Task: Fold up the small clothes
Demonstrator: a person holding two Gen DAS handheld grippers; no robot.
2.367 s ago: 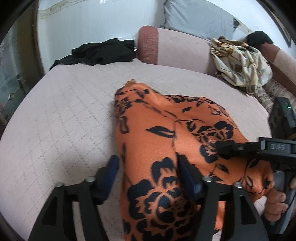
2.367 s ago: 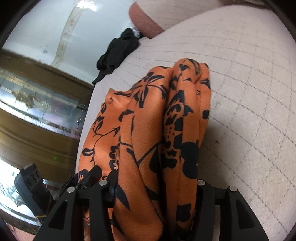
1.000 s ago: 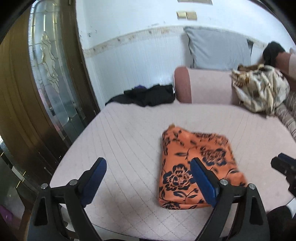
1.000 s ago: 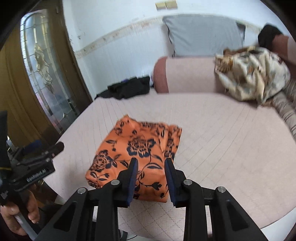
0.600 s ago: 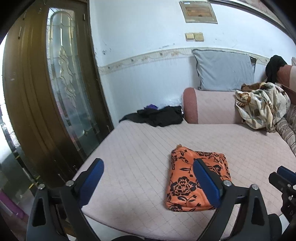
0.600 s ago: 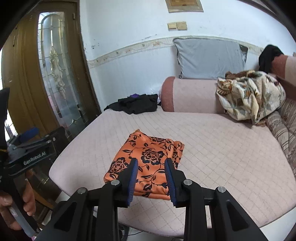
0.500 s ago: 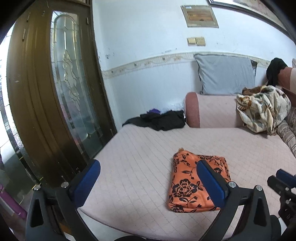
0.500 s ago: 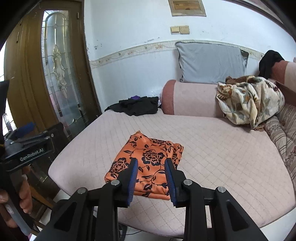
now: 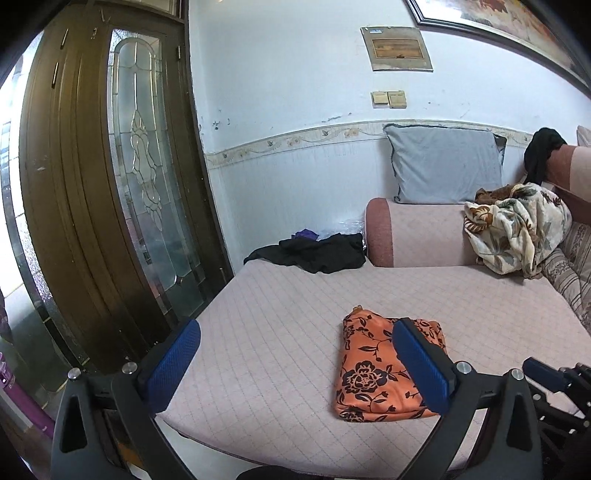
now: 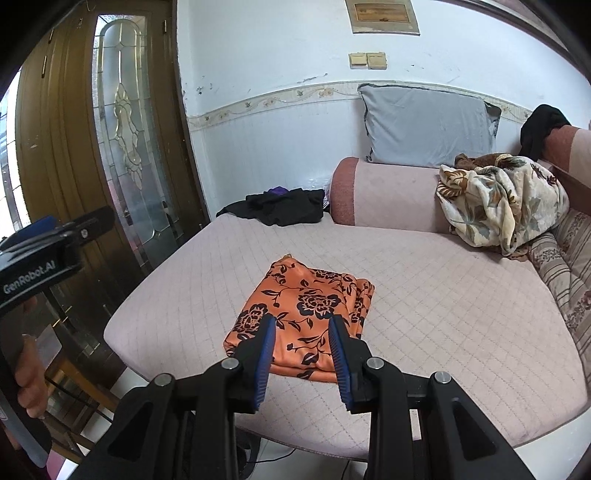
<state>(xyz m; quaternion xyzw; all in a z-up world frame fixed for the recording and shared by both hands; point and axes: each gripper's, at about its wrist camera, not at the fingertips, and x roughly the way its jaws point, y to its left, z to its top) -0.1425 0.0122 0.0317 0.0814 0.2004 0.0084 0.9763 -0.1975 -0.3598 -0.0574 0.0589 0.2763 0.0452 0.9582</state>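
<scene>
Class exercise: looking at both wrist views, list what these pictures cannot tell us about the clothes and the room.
- Orange floral garment: folded, so its type stays hidden in both views.
- Black clothes: crumpled, count unclear.
- Framed picture: cut off by the left wrist view's edge.
- Small wall plaque: too small to read.

A pale pink quilted daybed [image 9: 280,332] stands against a white wall [image 9: 280,92] with a floral border strip, a grey pillow [image 9: 443,170] propped above its bolster [image 9: 417,236], and a dark wooden door [image 9: 92,184] with frosted glass panels to its left.
</scene>
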